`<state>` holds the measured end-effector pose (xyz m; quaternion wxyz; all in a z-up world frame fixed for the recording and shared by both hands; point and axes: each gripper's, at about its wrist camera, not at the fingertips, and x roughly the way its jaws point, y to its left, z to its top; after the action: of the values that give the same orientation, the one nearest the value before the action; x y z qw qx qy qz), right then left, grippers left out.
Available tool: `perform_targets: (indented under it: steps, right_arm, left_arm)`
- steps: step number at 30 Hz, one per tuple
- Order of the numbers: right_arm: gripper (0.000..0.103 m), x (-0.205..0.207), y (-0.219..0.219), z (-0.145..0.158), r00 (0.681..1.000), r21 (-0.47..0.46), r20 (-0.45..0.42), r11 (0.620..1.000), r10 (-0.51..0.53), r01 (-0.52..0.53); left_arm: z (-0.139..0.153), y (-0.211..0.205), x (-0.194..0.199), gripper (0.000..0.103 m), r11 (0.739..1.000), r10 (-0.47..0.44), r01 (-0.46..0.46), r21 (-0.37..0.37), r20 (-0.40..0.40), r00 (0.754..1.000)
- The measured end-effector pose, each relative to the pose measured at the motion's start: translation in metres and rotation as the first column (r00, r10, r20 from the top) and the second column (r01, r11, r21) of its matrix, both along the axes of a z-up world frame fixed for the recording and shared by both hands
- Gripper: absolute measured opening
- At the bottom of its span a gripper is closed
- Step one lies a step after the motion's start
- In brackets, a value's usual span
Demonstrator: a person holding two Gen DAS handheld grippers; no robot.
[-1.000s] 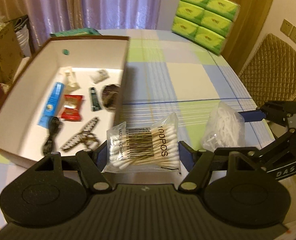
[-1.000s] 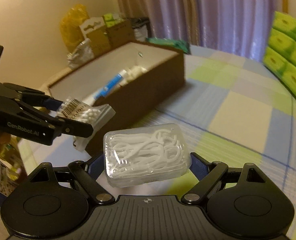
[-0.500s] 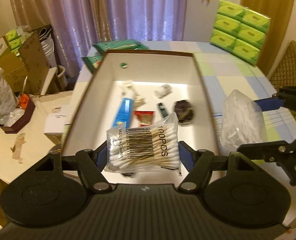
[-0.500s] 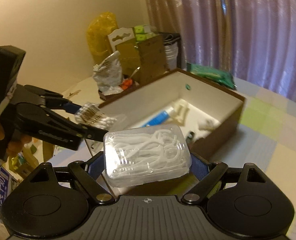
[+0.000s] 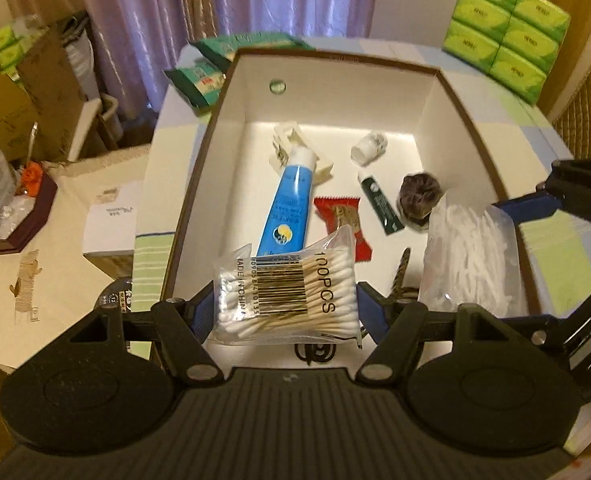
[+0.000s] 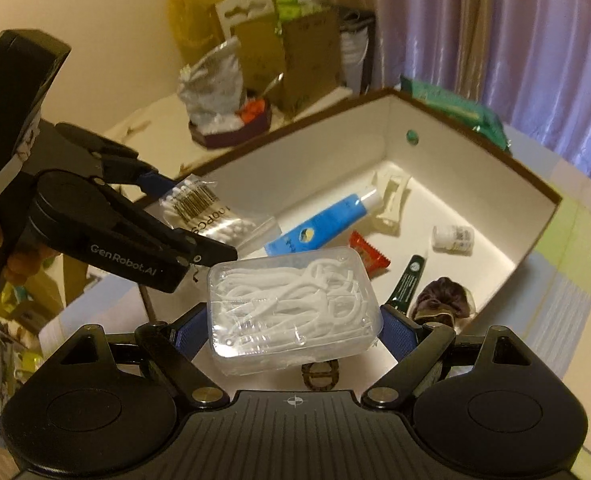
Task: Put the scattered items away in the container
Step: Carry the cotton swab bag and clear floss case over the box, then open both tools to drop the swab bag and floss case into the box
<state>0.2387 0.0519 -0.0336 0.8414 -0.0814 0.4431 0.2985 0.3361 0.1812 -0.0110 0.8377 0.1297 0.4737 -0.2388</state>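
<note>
Hovering over the open cardboard box point(image 5: 231, 92), the left gripper point(image 5: 287, 304) pinches a bag of cotton swabs point(image 5: 287, 292) at the lower centre of its frame, while the right gripper point(image 6: 295, 332) clamps a clear case of floss picks point(image 6: 293, 312) at lower centre of the right wrist view. Both sets of fingers press firmly on their loads.

Collision looks the likeliest trouble. In the right wrist view the left gripper point(image 6: 199, 240) sits just beside the floss case, at middle left, so a careless release or twist could knock one load out of the other's hold. Dropping from this height could also bounce the hard case onto the blue tube point(image 5: 289, 204), the red sachet point(image 5: 341, 220) or the dark scrunchie point(image 5: 419, 196) lying on the box floor; the soft bag may snag on a finger pad as the jaws part. The floss case hangs near the box's right wall in the left wrist view point(image 5: 471, 256), so a sideways drift could land it on the rim.

Compared with a second ago, both grippers have travelled from above the checked tablecloth point(image 5: 551, 240) to above the box interior. The box, then at the left of the left wrist frame, now fills its centre, and the green tissue packs point(image 5: 503, 28) have slid to the upper right corner.
</note>
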Motion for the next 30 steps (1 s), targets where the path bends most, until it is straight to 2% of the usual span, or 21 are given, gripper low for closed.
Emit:
perform_targets:
  steps: [6,13,20,25,30]
  right_arm:
    - [0.085,0.024,0.007,-0.016,0.998,-0.091,-0.039,0.995,0.049,-0.052]
    - [0.085,0.036,0.012,-0.032,0.997,-0.155,-0.063,0.986,0.046,-0.056]
    - [0.085,0.047,0.018,-0.043,0.997,-0.217,-0.067,0.975,0.03,-0.044]
    - [0.085,0.056,0.017,-0.046,0.999,-0.227,-0.051,0.974,0.007,-0.019]
    - [0.086,0.063,0.012,-0.043,1.0,-0.215,-0.008,0.976,-0.018,0.016]
  left_arm:
    - [-0.015,-0.004,0.013,0.068,1.0,-0.018,0.018,0.02,-0.028,0.999]
    - [-0.025,-0.013,0.023,0.068,0.999,-0.035,0.037,0.02,-0.051,0.998]
    - [-0.028,-0.026,0.035,0.068,0.996,-0.082,0.083,0.039,-0.038,0.996]
    - [-0.029,-0.033,0.045,0.069,0.995,-0.092,0.093,0.048,-0.027,0.995]
    - [-0.03,-0.039,0.052,0.076,0.994,-0.099,0.1,0.042,-0.018,0.995]
